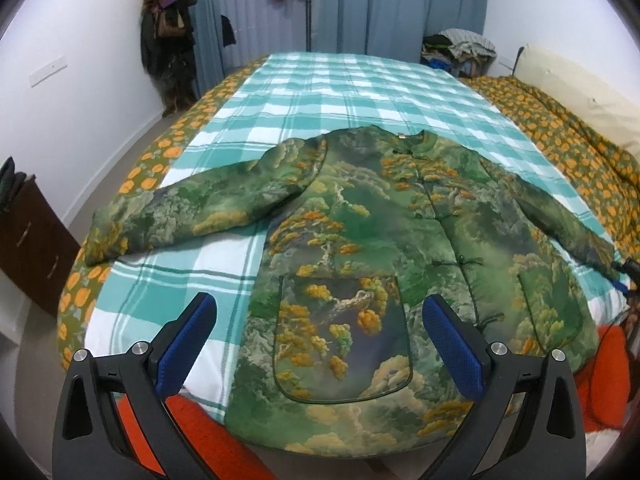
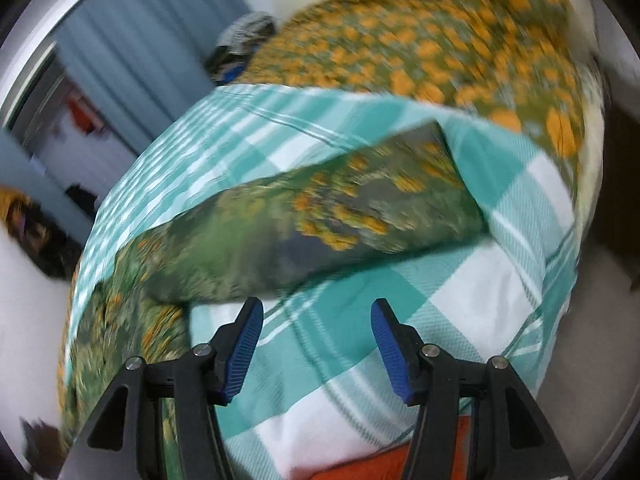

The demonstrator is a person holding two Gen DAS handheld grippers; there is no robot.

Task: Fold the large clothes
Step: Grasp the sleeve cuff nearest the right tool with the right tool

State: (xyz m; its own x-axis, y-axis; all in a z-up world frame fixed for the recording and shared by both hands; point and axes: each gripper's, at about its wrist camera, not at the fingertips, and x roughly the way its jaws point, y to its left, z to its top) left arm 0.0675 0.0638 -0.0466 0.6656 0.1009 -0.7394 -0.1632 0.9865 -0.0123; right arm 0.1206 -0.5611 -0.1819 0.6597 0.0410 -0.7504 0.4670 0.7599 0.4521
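Note:
A green jacket (image 1: 384, 248) with an orange-and-green landscape print lies flat and face up on the teal checked bed cover (image 1: 320, 92), sleeves spread to both sides. My left gripper (image 1: 320, 320) is open and empty, hovering over the jacket's lower left pocket near the hem. In the blurred right wrist view my right gripper (image 2: 316, 320) is open and empty, just short of the jacket's right sleeve (image 2: 320, 216), over the checked cover (image 2: 360, 360). The right gripper also shows at the sleeve cuff in the left wrist view (image 1: 626, 276).
An orange-flowered quilt (image 1: 568, 136) borders the bed on both sides. A pile of clothes (image 1: 460, 50) sits at the far right corner. Coats hang on the left wall (image 1: 168, 40). A dark wooden dresser (image 1: 32, 240) stands left. An orange-red cloth (image 1: 604, 376) lies at the near edge.

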